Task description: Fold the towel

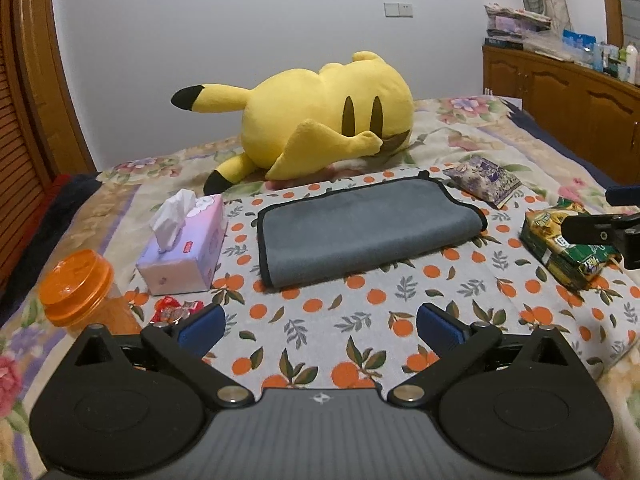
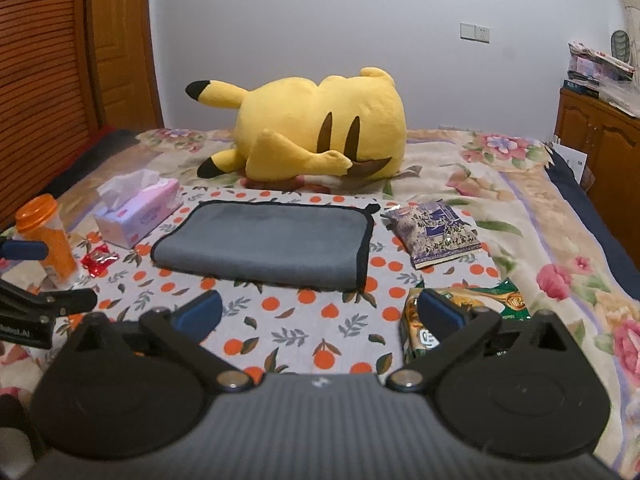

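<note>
A grey towel (image 1: 364,228) with black trim lies folded on an orange-patterned cloth (image 1: 360,320) on the bed; it also shows in the right wrist view (image 2: 268,246). My left gripper (image 1: 320,326) is open and empty, hovering short of the towel's near edge. My right gripper (image 2: 320,314) is open and empty, also short of the towel, its right finger over a green snack bag (image 2: 492,304). The right gripper shows at the right edge of the left wrist view (image 1: 616,232).
A pink tissue box (image 1: 186,248), an orange-lidded jar (image 1: 78,288) and red candy wrappers (image 1: 176,310) sit left of the towel. A purple snack bag (image 1: 486,178) and the green snack bag (image 1: 564,248) lie right. A yellow plush toy (image 1: 320,120) lies behind. Wooden cabinets (image 1: 560,100) stand at right.
</note>
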`<state>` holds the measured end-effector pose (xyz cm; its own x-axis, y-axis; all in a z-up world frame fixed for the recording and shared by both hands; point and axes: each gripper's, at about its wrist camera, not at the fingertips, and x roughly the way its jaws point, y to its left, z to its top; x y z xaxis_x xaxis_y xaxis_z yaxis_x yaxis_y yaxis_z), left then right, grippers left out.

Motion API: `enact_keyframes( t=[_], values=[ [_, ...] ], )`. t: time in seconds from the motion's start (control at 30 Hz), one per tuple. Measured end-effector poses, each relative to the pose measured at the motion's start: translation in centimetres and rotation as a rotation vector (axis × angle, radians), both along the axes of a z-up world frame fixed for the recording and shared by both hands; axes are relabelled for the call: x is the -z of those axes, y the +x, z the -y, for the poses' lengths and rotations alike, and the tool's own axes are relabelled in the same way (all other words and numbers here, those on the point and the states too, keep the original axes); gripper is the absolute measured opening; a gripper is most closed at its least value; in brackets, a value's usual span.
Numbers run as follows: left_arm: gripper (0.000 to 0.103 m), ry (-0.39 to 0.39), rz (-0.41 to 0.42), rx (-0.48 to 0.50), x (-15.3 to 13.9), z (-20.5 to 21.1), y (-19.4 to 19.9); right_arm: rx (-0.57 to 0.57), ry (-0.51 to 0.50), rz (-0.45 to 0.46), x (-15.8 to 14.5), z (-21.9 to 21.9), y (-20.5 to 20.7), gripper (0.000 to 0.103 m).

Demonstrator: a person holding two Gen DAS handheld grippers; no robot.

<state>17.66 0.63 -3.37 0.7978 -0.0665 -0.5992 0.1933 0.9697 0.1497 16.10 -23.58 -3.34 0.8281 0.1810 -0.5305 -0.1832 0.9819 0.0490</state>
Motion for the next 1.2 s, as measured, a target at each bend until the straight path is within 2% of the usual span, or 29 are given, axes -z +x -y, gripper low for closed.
enact_keyframes(
  t=[0.2, 0.33, 0.67, 0.97, 1.13, 1.2],
  values=[
    [0.103, 0.018, 0.009, -0.019, -1.2, 0.5, -2.1, 0.001, 0.004, 0.014, -1.2, -0.1, -1.7, 0.103],
    [0.103, 0.002, 0.015, -0.027, -2.3, 0.8, -3.5, -0.003, 0.008, 0.025, -2.1, -0.2, -3.0, 0.103],
    [0.103, 0.001, 0.028, -0.006, -4.8, 2.1, -7.0, 0.013, 0.046, 0.04, -3.6, 0.9, -6.3, 0.103],
    [0.103, -0.028, 0.027, 0.018, -5.2, 3.0, -10.3, 0.04, 0.052, 0.046, -3.7, 2.0, -9.0, 0.103],
    [0.103, -0.066, 0.012, 0.002, -4.6, 3.0, -11.6, 0.045, 0.063, 0.047, -3.3, 2.3, -10.3, 0.103],
    [0.103, -0.059, 0.009, -0.002, -4.3, 3.0, -11.9, 0.043, 0.066, 0.043, -3.1, 2.4, -10.7, 0.103]
  ],
)
